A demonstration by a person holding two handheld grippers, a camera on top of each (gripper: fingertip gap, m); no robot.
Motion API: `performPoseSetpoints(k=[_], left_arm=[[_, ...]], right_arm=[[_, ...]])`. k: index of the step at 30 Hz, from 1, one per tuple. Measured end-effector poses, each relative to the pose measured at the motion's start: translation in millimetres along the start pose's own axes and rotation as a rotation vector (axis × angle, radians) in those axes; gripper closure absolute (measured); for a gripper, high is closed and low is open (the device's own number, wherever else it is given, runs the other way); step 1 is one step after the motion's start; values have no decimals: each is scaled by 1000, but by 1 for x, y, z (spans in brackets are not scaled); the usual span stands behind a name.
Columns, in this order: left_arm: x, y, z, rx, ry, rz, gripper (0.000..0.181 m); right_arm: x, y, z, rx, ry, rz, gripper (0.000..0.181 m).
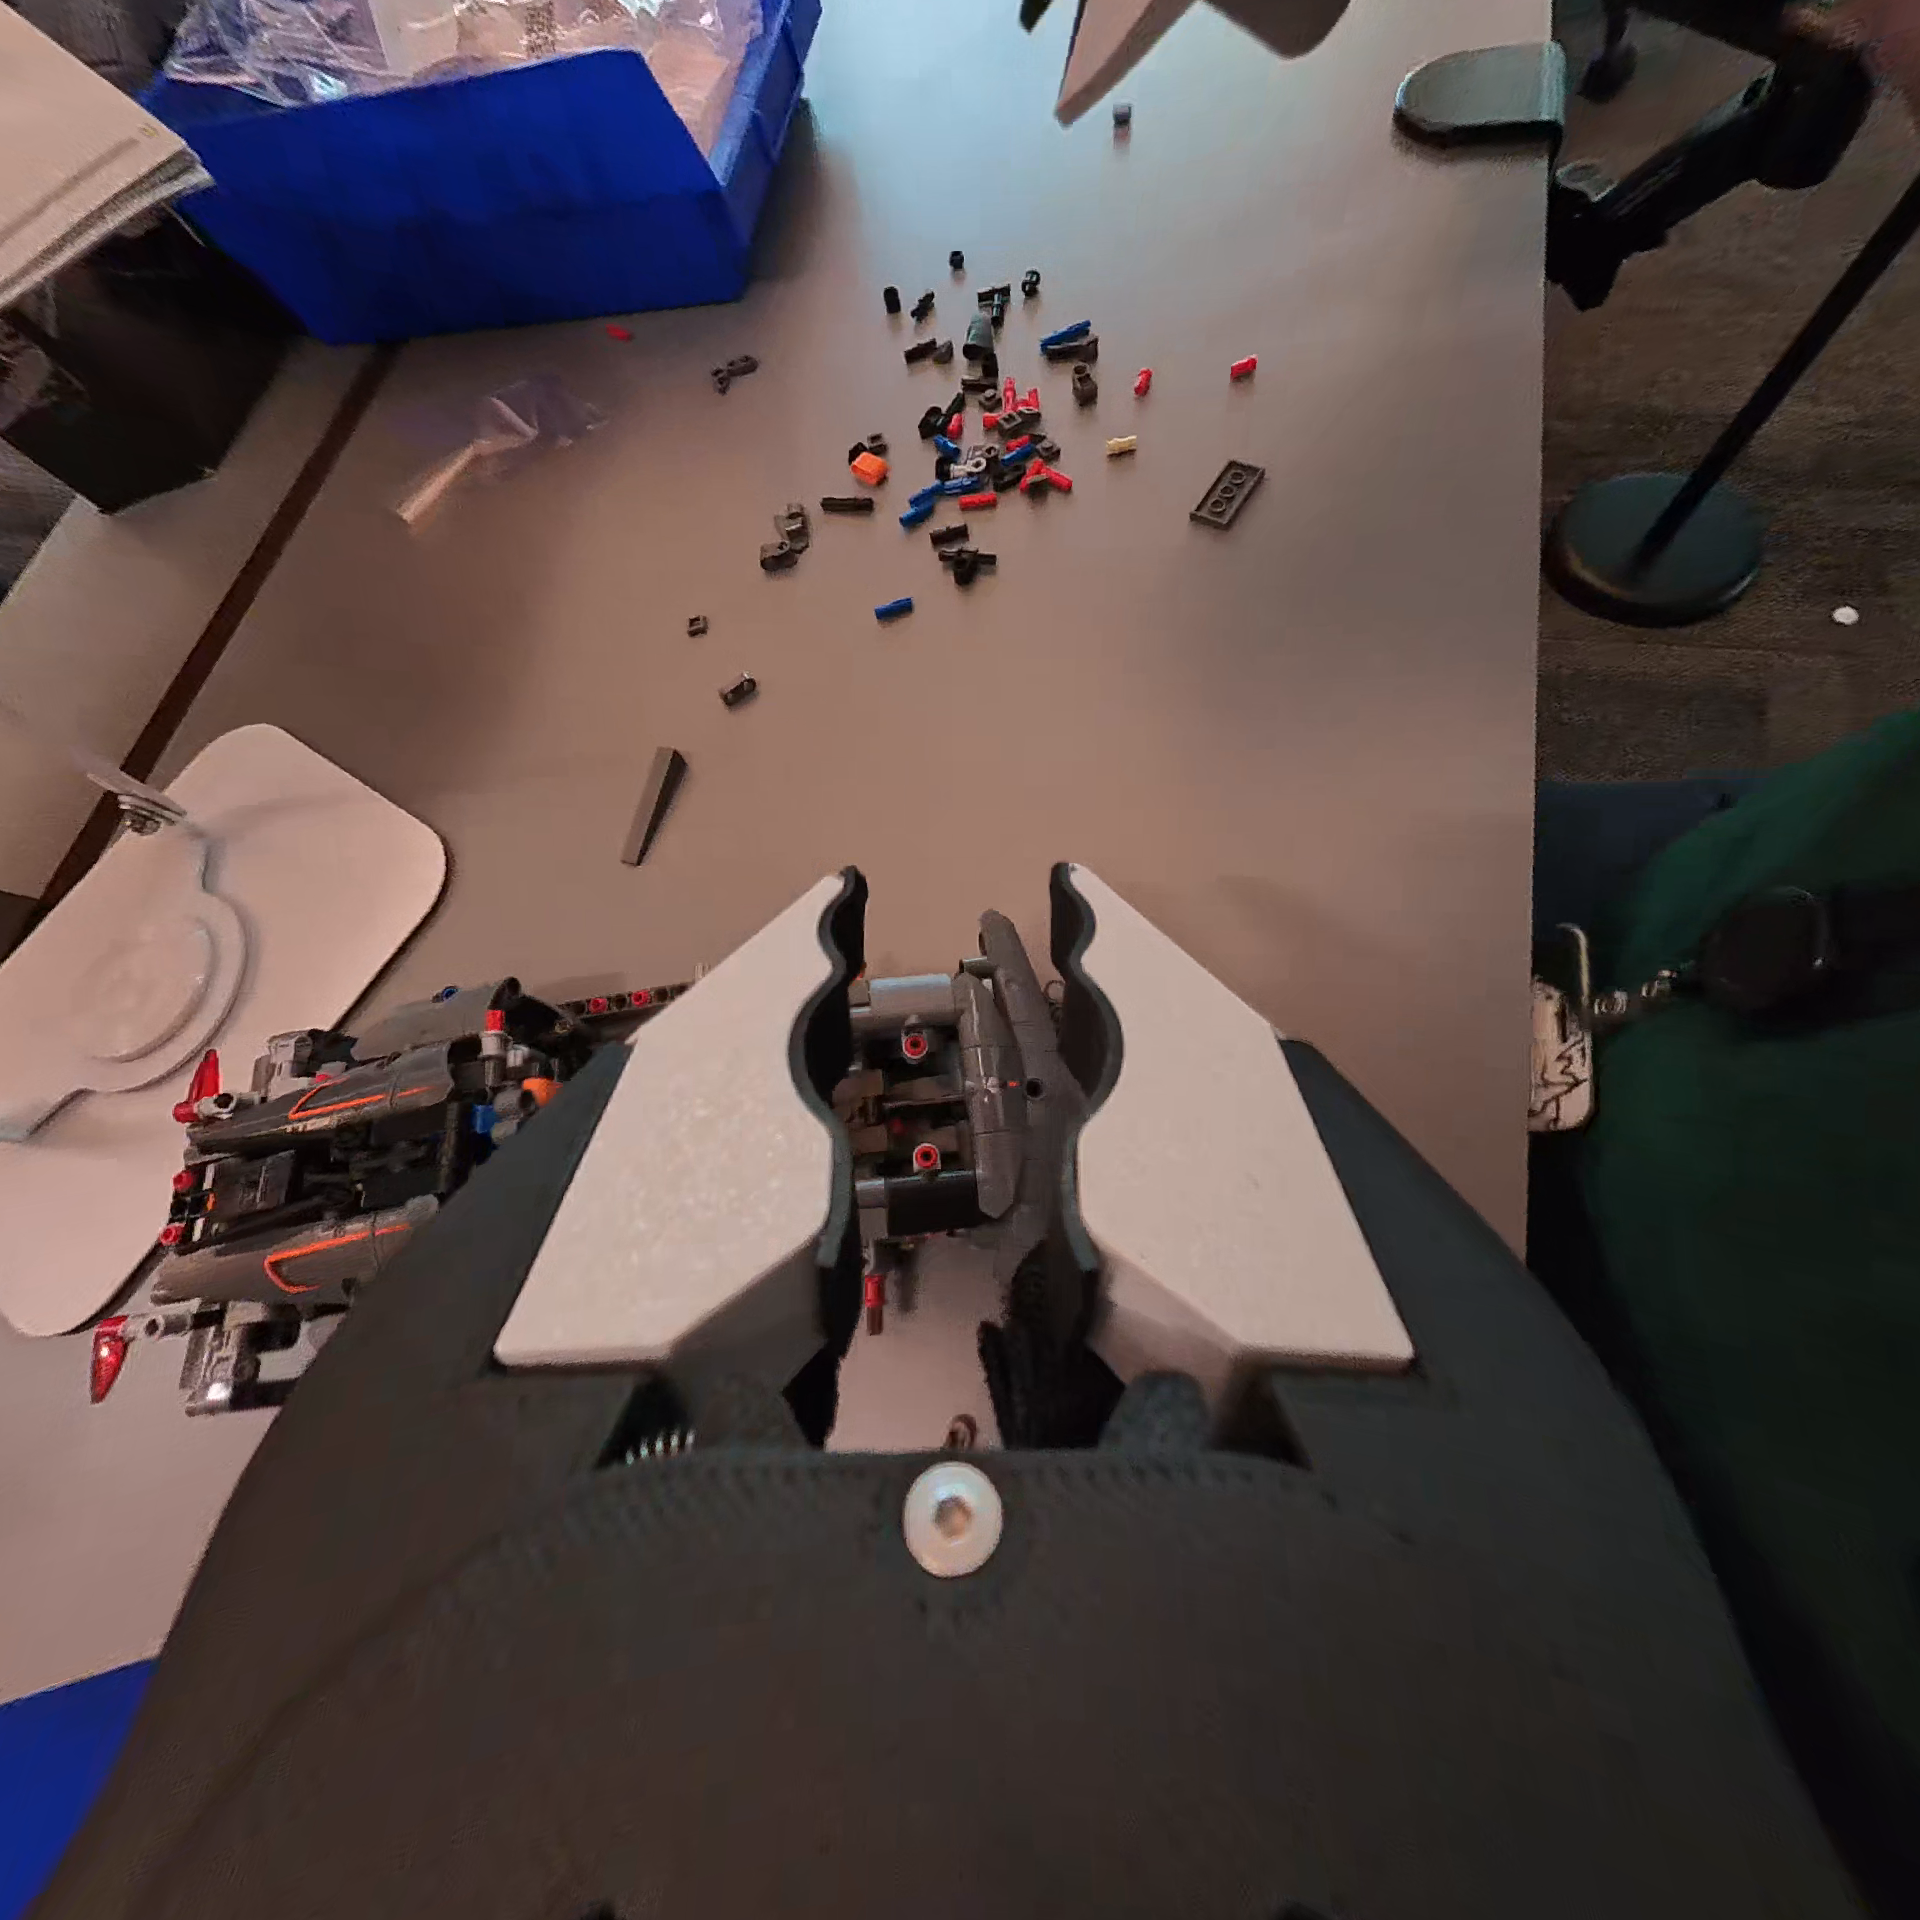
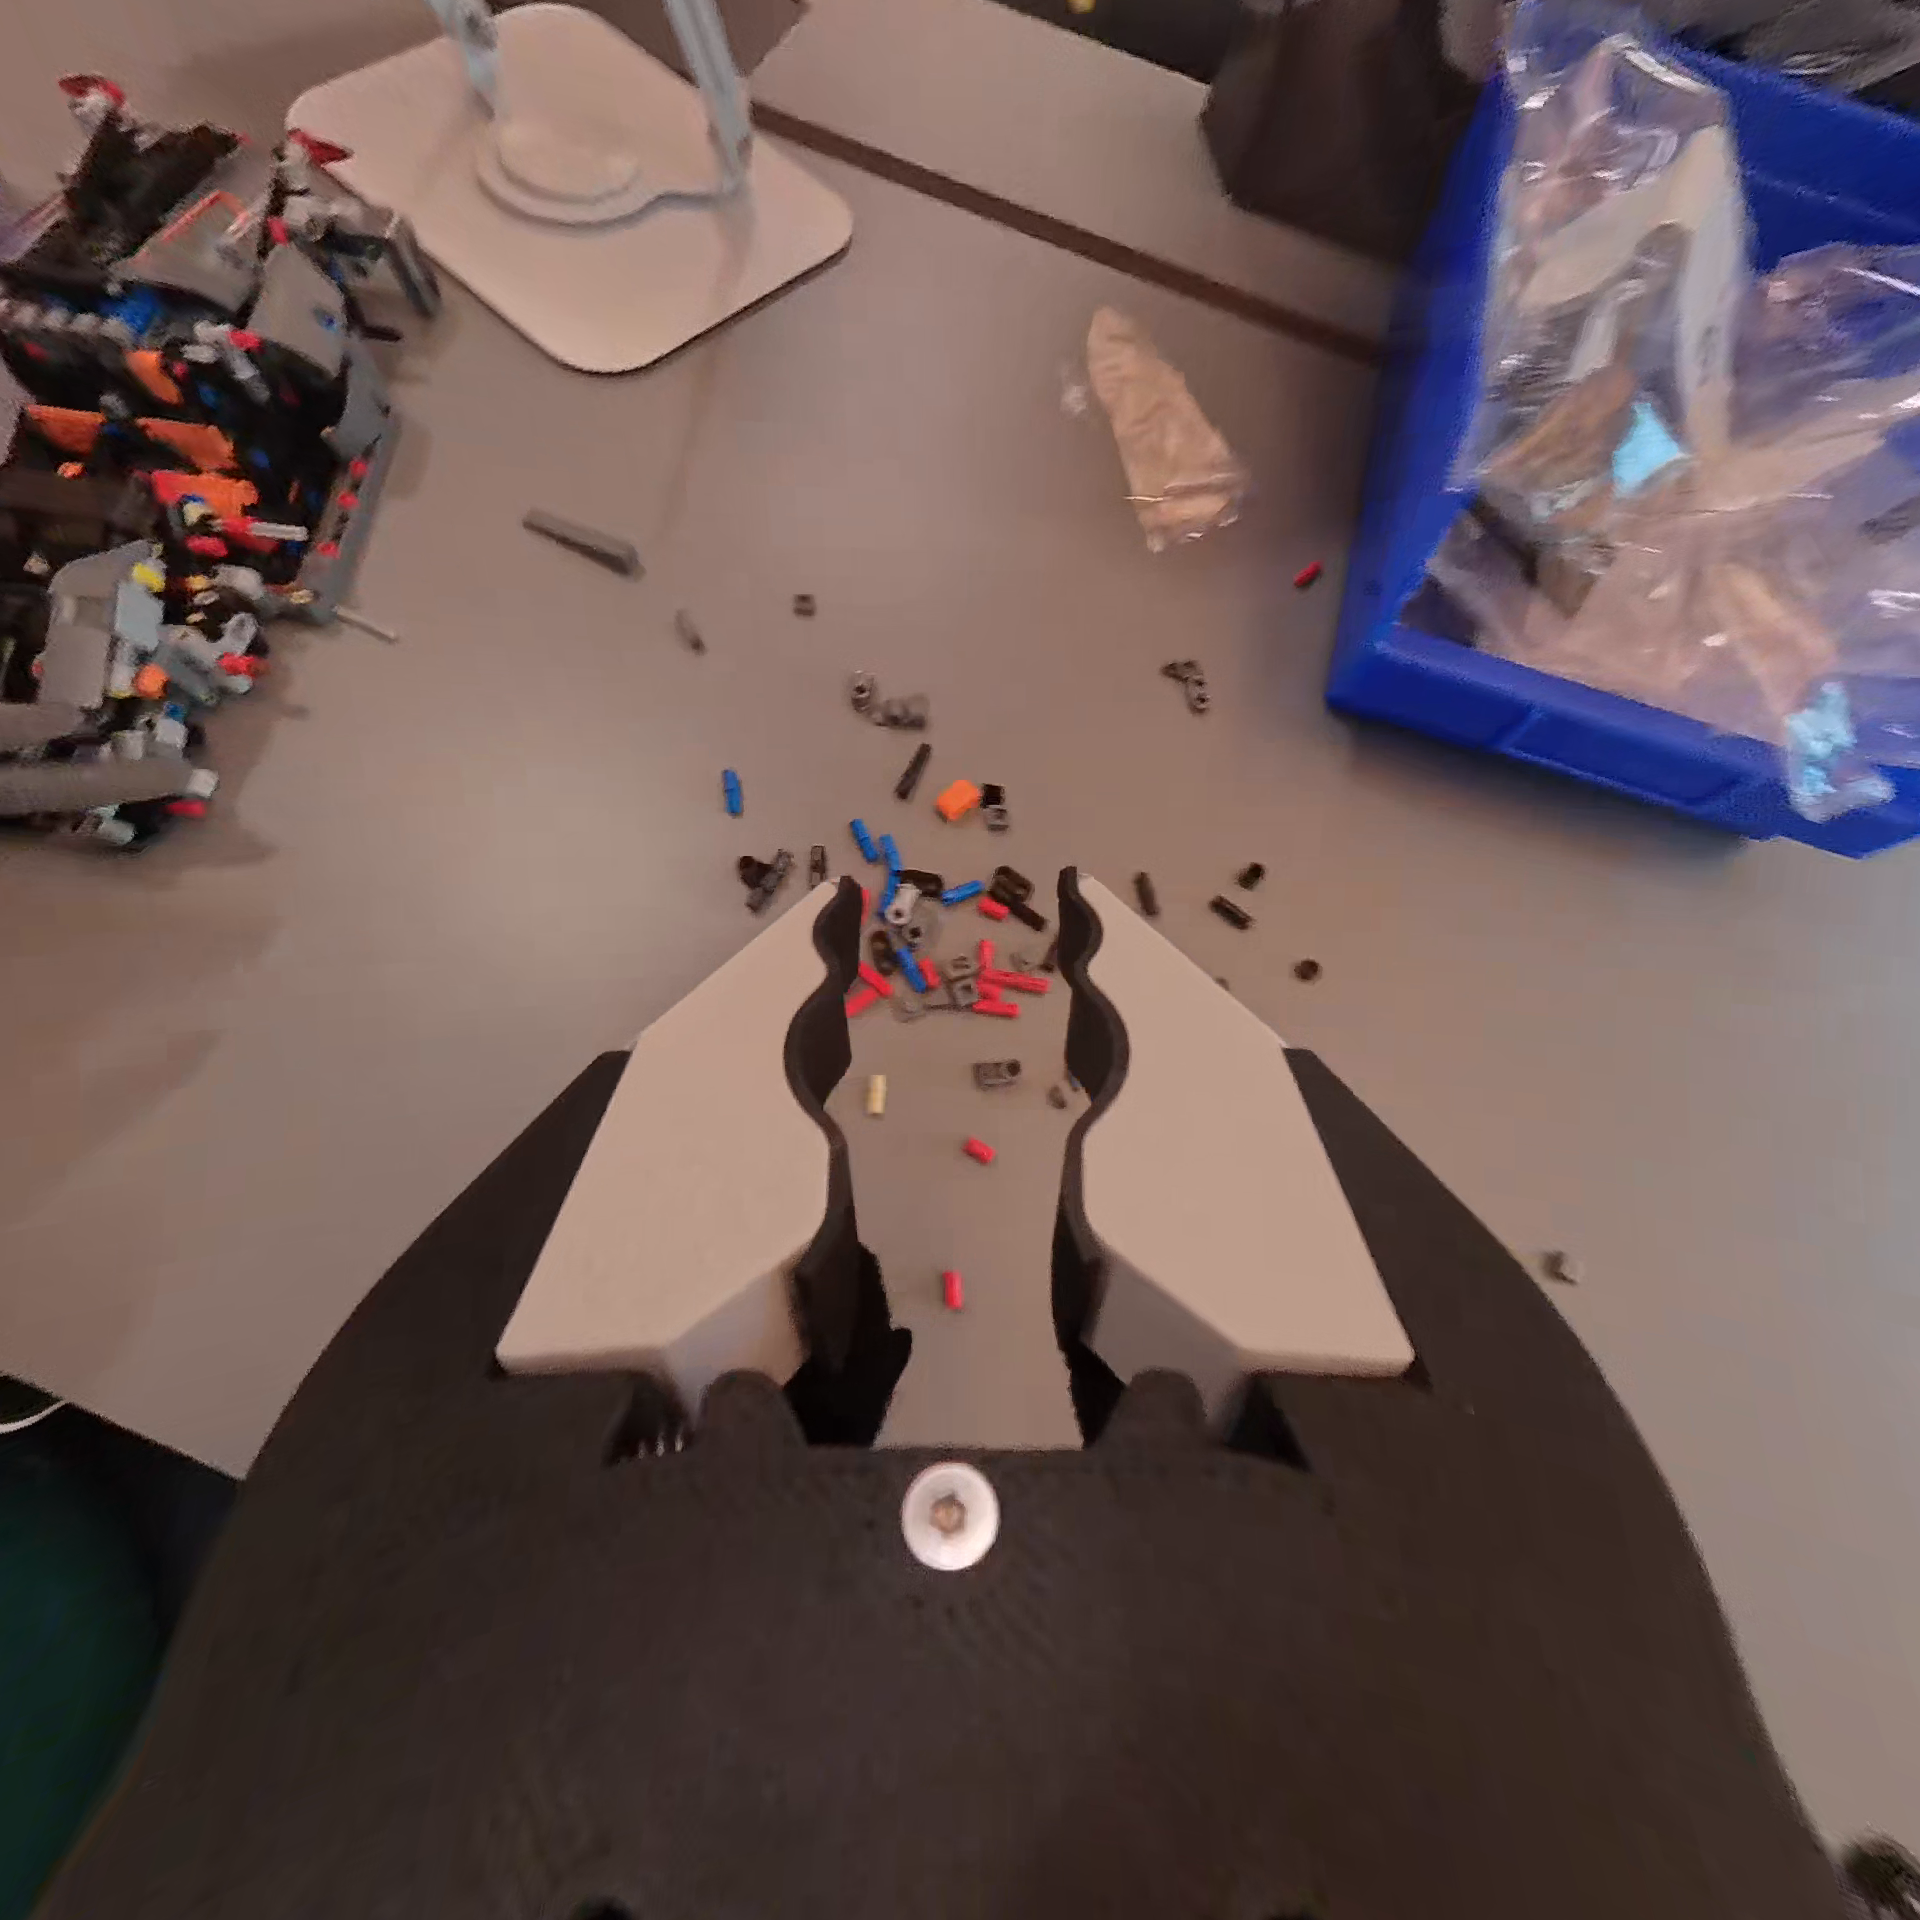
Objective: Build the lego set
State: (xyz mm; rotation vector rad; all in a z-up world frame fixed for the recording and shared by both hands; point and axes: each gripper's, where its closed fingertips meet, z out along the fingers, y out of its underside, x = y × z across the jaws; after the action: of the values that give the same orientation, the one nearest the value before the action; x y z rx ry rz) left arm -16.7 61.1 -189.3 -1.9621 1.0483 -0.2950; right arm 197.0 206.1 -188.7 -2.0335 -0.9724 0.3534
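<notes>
On the grey table (image 1: 1195, 727), a half-built lego model (image 1: 312, 1153) of dark grey, black and orange parts was seen lying at the left, beside a pale flat stand base (image 1: 312, 862). One end of that model (image 1: 935, 1101) was framed between the fingers of the left gripper (image 1: 956, 904); the jaws were set narrowly about it, and the right-hand finger seemed to touch a curved grey panel, though it could not be told whether a firm grip was made or the model was only steadied.

Farther along the table a scatter of loose pieces (image 1: 987, 436) was spread: red, blue and black pins, an orange brick (image 1: 869, 468), a small dark plate (image 1: 1226, 494) and a long grey wedge (image 1: 652, 805) lying apart. A blue bin (image 1: 468, 197) of clear bags was stood beyond.

In the right wrist view the right gripper (image 2: 956, 894) was held open and empty just above that pile of pieces (image 2: 945, 966), with small red pins (image 2: 977, 1149) visible between its fingers. The blur in this view suggested motion.

The step in hand was judged to be the fetching of the next small part while the model was braced by the other gripper. For the next move, a single pin would have to be singled out from closely packed neighbours, the fingertips lowered on either side of it, and the jaws closed without the others being scattered.
</notes>
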Motion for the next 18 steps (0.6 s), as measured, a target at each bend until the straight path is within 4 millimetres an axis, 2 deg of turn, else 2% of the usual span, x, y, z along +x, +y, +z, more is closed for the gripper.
performPoseSetpoints(k=[2, 4, 6, 8, 11, 13, 15, 18], left_arm=[[-7, 8, -11, -36, -82, 21, 147], [-20, 17, -37, -67, -170, 16, 149], [-43, 30, -79, -101, -293, -18, 148], [-66, 49, -130, -144, -419, -64, 148], [-93, 99, -202, -317, -571, -177, 144], [-103, 134, -237, -435, -635, -235, 143], [-107, 165, -251, -520, -622, -277, 145], [-111, 199, -246, -623, -551, -282, 148]], right_arm=[[-17, 1, 9, 9, -50, -35, 143], [-35, 4, 20, 16, -105, -71, 144], [-51, 6, 30, 19, -146, -112, 144], [-60, 3, 37, 52, -164, -141, 148], [-70, -5, 45, 113, -194, -141, 149], [-73, -10, 47, 135, -213, -142, 150], [-76, -12, 51, 142, -222, -139, 150], [-82, -11, 55, 140, -245, -143, 150]])
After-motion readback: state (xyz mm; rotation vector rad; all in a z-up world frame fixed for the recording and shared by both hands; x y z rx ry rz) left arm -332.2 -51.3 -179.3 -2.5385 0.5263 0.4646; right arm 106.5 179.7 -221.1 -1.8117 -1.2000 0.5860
